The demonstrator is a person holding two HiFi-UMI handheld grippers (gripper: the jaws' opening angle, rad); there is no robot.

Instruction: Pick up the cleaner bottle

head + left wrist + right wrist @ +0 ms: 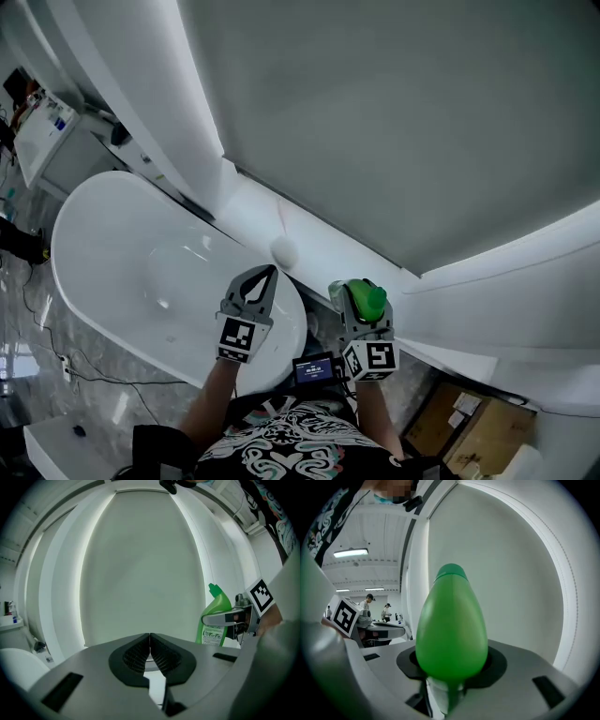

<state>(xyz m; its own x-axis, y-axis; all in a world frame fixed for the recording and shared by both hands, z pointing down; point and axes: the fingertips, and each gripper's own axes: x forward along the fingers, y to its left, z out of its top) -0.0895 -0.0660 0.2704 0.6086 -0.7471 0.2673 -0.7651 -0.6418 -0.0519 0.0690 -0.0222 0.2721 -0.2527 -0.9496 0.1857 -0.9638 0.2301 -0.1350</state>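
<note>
Cleaner bottle (451, 630), one, clamped in right hand-held gripper (364, 309), left hand-held gripper (149, 644) closed empty, one bathtub (94, 244)

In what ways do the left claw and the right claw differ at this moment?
The left claw is shut and empty, its jaws meeting; the right claw is closed on the green cleaner bottle. The left claw's jaws come to a narrow point; the right claw's stand wide around the bottle. Both are grey, held side by side.
</note>
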